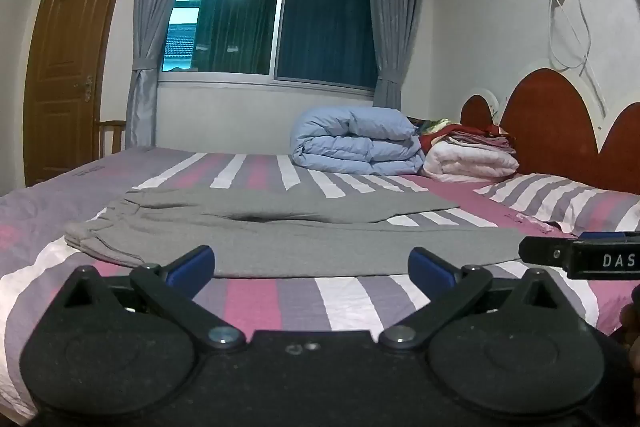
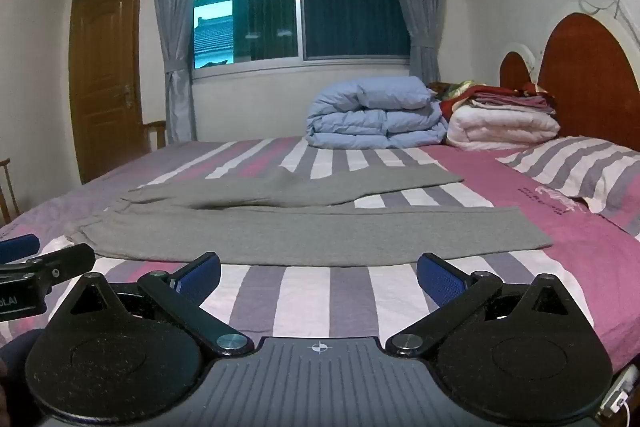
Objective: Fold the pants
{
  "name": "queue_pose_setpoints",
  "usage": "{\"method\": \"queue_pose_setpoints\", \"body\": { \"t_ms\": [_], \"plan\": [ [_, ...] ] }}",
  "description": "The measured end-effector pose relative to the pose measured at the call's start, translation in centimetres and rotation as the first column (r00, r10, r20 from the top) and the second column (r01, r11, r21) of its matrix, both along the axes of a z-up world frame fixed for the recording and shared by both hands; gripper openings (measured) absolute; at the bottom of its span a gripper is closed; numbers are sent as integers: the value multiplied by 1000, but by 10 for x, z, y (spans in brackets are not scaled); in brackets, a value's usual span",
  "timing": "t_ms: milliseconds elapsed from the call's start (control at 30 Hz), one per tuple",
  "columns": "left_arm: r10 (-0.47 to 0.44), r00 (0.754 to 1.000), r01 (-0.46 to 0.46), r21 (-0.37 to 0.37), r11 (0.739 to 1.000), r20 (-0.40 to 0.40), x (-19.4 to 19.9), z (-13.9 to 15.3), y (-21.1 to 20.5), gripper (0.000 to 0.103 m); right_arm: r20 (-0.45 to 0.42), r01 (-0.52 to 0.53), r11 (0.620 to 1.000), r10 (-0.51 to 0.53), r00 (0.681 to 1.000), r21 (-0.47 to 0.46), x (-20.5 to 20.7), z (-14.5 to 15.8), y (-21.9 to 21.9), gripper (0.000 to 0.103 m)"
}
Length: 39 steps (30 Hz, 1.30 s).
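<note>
Left wrist view: grey pants (image 1: 288, 243) lie flat on the striped bed (image 1: 256, 303), long axis crosswise, waistband left, just ahead of both spread, empty grippers; left gripper (image 1: 311, 264) nearer the waistband, right gripper (image 2: 319, 271) nearer the cuffs.

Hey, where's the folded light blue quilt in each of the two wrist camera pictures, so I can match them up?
Left wrist view: the light blue quilt sits right of centre at the far side of the bed, below the window's right half.
Right wrist view: the light blue quilt sits right of centre at the far side of the bed, below the window's right edge.
Shared landmark: the white folded blanket lies directly to its right in both.
</note>
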State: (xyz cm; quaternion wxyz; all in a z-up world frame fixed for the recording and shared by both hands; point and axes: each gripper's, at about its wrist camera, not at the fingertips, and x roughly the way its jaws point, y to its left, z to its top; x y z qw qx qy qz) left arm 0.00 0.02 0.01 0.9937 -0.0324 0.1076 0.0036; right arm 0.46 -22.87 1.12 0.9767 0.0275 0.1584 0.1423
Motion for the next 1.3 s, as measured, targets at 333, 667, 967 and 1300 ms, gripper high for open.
{"method": "queue_pose_setpoints", "body": {
  "t_ms": [333,667,967,1300],
  "plan": [
    [-2,1000,2,7,1000,1,0,0,0,97,-1,-2,1000,2,1000,2,1,-1,-1,103],
    [0,1000,0,9,1000,1,0,0,0,97,-1,-1,1000,1,1000,2,1,-1,-1,103],
    [-2,1000,2,10,1000,1,0,0,0,97,-2,-2,1000,2,1000,3,0,-1,-1,103],
    [1,1000,-1,10,1000,-1,0,0,1,97,-3,-2,1000,2,1000,2,0,-1,-1,103]
  ]
}}
